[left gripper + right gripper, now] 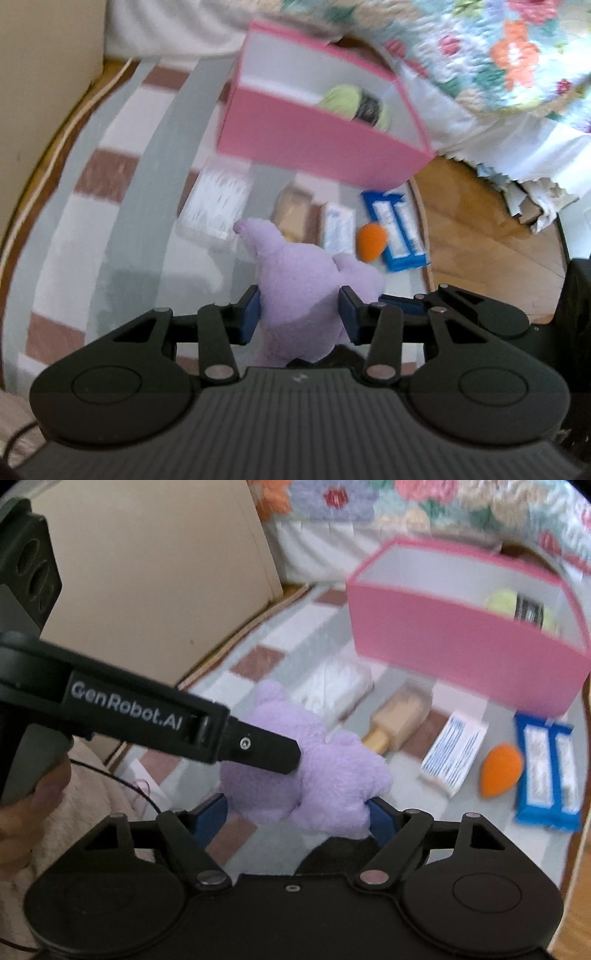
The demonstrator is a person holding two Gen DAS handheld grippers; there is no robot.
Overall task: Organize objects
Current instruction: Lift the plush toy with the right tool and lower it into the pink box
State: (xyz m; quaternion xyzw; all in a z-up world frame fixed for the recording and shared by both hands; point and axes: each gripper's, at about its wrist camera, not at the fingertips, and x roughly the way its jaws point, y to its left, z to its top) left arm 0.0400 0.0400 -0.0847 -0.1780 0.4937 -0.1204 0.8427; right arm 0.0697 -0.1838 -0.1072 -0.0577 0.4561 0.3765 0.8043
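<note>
Between the blue pads of the left gripper (pixel 300 314) a purple plush (pixel 295 295) is being gripped, both pads pressing into its sides. Beyond those jaws, from left to right, a clear packet (pixel 218 205), a beige bottle (pixel 291 214), a white box (pixel 338 229), an orange sponge (pixel 371 242) and a blue pack (pixel 400 232) are lying on the checked rug (pixel 122 206), with a pink bin (pixel 317 136) farther ahead. The same plush is being held by the right gripper (pixel 295 818) at wider-set jaws.
</note>
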